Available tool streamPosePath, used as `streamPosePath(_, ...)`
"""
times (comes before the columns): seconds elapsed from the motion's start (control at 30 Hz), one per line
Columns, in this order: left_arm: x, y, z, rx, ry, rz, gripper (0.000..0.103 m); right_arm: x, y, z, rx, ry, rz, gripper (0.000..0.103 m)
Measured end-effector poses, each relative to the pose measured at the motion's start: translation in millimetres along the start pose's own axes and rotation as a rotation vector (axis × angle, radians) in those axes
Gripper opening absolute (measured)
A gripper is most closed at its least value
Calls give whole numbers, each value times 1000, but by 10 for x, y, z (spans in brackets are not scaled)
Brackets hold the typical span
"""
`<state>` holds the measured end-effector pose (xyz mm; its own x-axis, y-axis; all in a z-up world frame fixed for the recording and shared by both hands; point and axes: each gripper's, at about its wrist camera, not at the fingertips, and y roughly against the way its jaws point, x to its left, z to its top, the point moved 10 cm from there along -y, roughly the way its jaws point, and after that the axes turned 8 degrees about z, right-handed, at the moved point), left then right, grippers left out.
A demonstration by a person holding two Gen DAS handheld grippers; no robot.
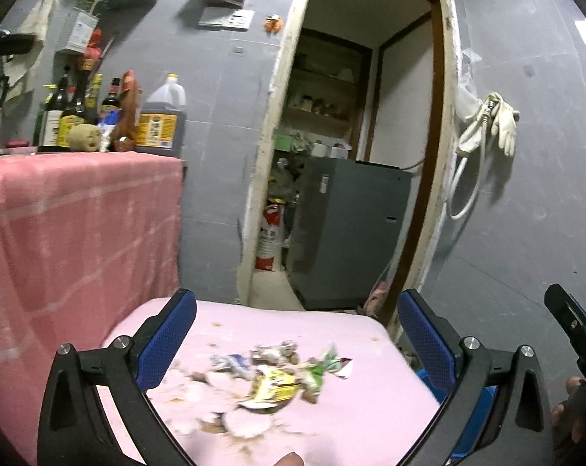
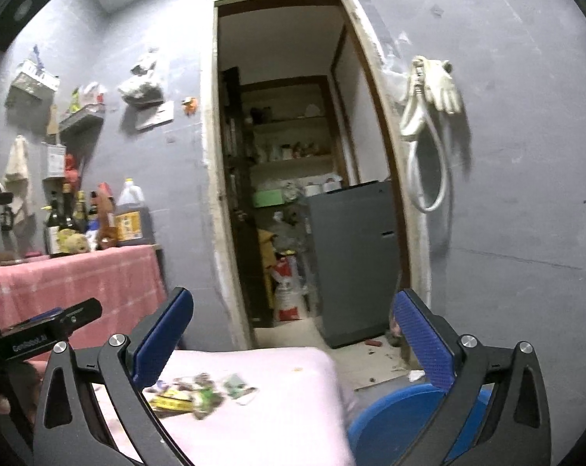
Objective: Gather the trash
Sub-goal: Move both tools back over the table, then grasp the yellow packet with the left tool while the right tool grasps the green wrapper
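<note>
A pile of trash (image 1: 269, 382), crumpled yellow, green and white wrappers with brown scraps and pale shells, lies on a pink-covered surface (image 1: 370, 407). My left gripper (image 1: 297, 334) hovers above and in front of the pile, open wide, nothing between its blue pads (image 1: 168, 341). In the right wrist view the same trash (image 2: 199, 392) sits low left on the pink surface (image 2: 285, 407). My right gripper (image 2: 293, 334) is open too and holds nothing. Its black body (image 1: 576, 330) shows at the left view's right edge, and the left gripper's body (image 2: 40, 330) at the right view's left edge.
A blue bin (image 2: 398, 419) stands low to the right of the pink surface. A pink-draped counter (image 1: 75, 225) with bottles (image 1: 79, 116) and a jug (image 1: 161, 120) is at left. Ahead, a doorway opens onto a grey appliance (image 1: 347, 229). White gloves (image 1: 491, 124) hang on the wall.
</note>
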<state>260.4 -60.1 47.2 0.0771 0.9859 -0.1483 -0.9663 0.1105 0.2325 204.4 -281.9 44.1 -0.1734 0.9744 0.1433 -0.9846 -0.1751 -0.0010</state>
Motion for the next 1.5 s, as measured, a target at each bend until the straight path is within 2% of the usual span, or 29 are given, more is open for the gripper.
streamPosePath(0.27, 534, 68, -116, -11, -1, 82, 102, 550, -114, -163, -8, 42, 104, 103)
streamPosePath(0.6, 801, -136, -489, 51, -24, 105, 102, 714, -379, -553, 54, 88, 181, 103)
streamPosePath(0.8, 764, -379, -797, 166, -46, 81, 101, 609, -628, -885, 181, 61, 166, 103)
streamPosePath(1.0, 659, -622, -1055, 290, -36, 54, 101, 417, -870, -1125, 294, -28, 181, 103)
streamPosePath(1.07, 616, -684, -1095, 310, -31, 43, 100, 391, -936, -1173, 326, -32, 191, 99)
streamPosePath(1.13, 564, -741, -1130, 331, -28, 27, 97, 395, -1019, -1236, 362, -24, 202, 89)
streamPosePath(1.23, 457, -843, -1212, 388, -24, -9, 94, 435, -1138, -1333, 416, -5, 225, 83)
streamPosePath(1.3, 396, -914, -1297, 437, -31, -27, 82, 462, -1202, -1384, 440, 22, 236, 79)
streamPosePath(1.37, 356, -994, -1386, 491, -30, -45, 75, 497, -1282, -1443, 474, 48, 248, 77)
streamPosePath(1.47, 334, -1066, -1447, 534, 3, -70, 72, 508, -1400, -1537, 521, 44, 268, 73)
streamPosePath(1.5, 332, -1084, -1456, 546, 12, -78, 70, 513, -1449, -1581, 545, 33, 278, 68)
